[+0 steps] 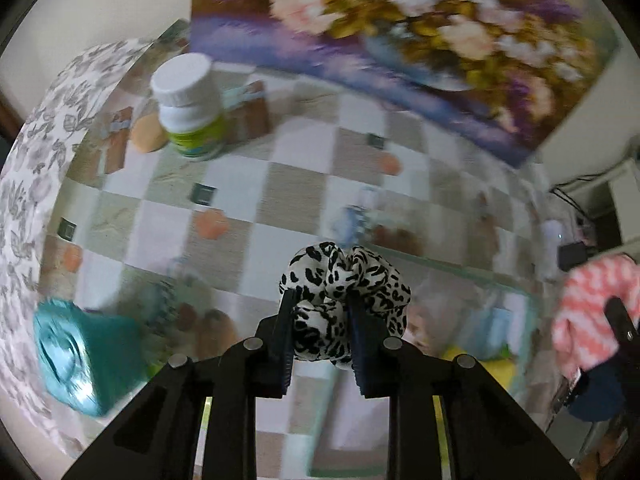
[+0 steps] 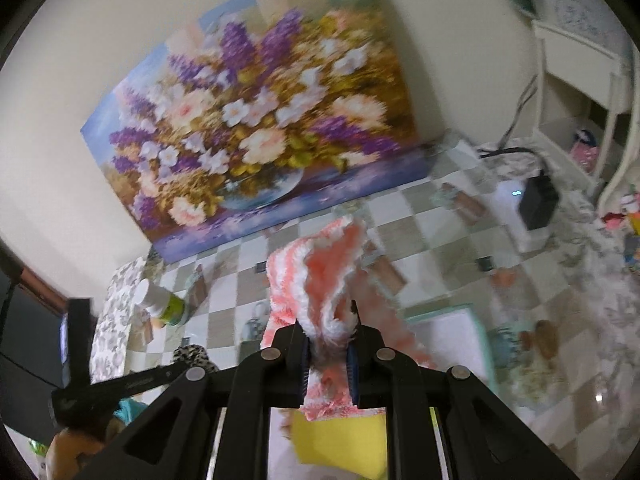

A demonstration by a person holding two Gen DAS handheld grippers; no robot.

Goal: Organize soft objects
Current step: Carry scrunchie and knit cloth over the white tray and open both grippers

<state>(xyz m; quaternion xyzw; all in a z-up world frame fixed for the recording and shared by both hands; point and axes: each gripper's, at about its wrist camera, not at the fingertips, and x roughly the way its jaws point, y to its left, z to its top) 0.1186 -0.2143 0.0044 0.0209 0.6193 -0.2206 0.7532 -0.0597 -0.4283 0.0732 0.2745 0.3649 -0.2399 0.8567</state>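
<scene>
My left jaws are closed most of the way onto a leopard-print scrunchie (image 1: pixel 343 304), its black-and-white fabric bunched between the pads and bulging out above them, held up over the table (image 1: pixel 280 184). My right jaws are pinched nearly together on a fluffy pink-and-white striped cloth (image 2: pixel 320 280), which stands up above the pads and trails below them.

The left wrist view gives me things the right one does not show well: a white-capped bottle (image 1: pixel 188 104) with a green label standing near the far left of the checked tablecloth, a teal object (image 1: pixel 80 352) at the lower left, too smeared to name, and a patterned grey-and-white panel (image 1: pixel 44 152) curving along the left edge. The striped cloth (image 1: pixel 588 312) also appears at its far right, with a dark finger of the right gripper (image 2: pixel 328 344) in front of it.

The right wrist view shows the whole flower painting (image 2: pixel 256 128) leaning against the wall, where the left view cuts off its top. It also shows a black box (image 2: pixel 538 204) on the right, a white shelf unit (image 2: pixel 580 80) beyond it, a yellow sheet (image 2: pixel 340 440) directly below my jaws, and the left gripper (image 1: pixel 320 344) entering from the lower left with the scrunchie (image 2: pixel 192 356) half hidden behind it.

Both pictures are blurred, so the small tile motifs on the tablecloth and the clutter at the far right are hard to make out.
</scene>
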